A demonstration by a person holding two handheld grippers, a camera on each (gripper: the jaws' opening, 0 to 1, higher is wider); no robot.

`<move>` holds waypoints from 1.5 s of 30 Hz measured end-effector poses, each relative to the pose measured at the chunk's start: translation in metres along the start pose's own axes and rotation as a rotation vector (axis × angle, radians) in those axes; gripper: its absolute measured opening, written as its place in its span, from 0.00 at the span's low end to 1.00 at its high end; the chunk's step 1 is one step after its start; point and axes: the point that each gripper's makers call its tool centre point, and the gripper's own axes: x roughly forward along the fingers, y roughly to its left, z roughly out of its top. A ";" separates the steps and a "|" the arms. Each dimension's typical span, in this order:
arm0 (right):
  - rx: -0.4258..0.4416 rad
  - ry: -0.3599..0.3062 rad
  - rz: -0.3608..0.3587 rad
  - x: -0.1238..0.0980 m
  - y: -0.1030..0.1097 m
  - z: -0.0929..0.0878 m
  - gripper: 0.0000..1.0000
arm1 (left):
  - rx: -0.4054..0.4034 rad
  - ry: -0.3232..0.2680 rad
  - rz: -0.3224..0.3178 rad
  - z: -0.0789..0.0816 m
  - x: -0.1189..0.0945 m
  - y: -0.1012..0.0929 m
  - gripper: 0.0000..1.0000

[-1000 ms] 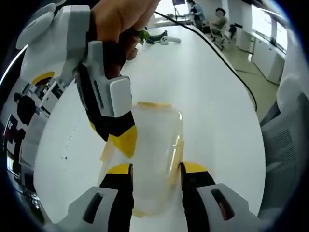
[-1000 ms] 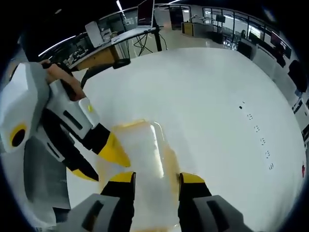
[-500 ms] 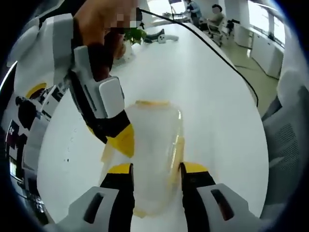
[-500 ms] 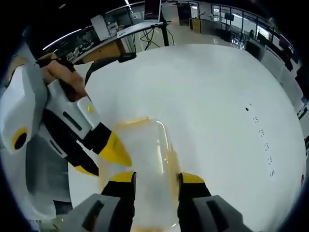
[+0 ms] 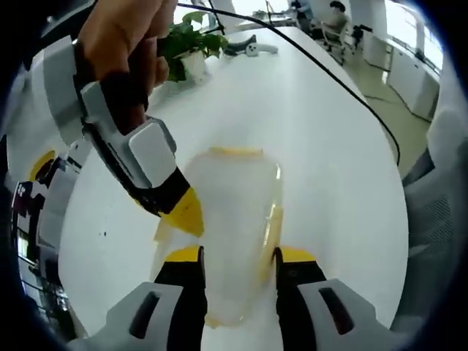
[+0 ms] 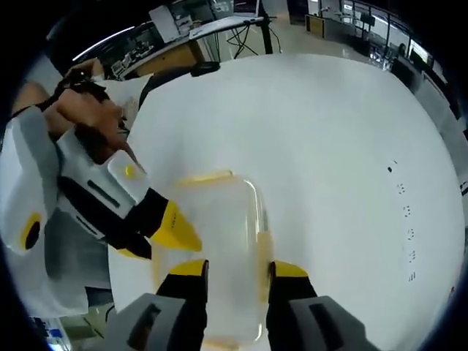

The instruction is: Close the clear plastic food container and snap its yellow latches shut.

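Clear plastic marks the food container (image 5: 235, 219), which rests on the white bench (image 5: 322, 146) in the left gripper view. The left gripper (image 5: 238, 256) stands with its fingers spread to either side of the container's near end; contact cannot be confirmed. Yellow latches (image 5: 272, 228) show along the container's edges. The right gripper (image 5: 183, 212) enters from the upper left, held by a hand (image 5: 121, 36), its yellow tip against the container's left side. A potted plant (image 5: 189, 45) stands at the far end of the bench.

Right gripper view: the right gripper (image 6: 232, 269) straddles the container (image 6: 216, 234), fingers apart. The left gripper (image 6: 172, 227) reaches in from the left, its tip beside the container.
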 end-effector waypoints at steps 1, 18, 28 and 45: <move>-0.012 0.018 0.001 0.000 -0.001 0.000 0.29 | -0.013 -0.010 0.001 0.000 0.000 0.001 0.33; -0.015 0.029 0.031 0.000 0.001 0.000 0.27 | -0.010 -0.011 0.008 0.001 0.004 0.003 0.31; -0.011 0.011 0.026 0.000 0.000 -0.001 0.29 | 0.010 -0.014 0.016 0.004 0.003 0.002 0.32; -0.039 0.043 -0.025 -0.002 -0.001 0.001 0.30 | 0.017 -0.007 -0.001 0.006 0.002 0.002 0.33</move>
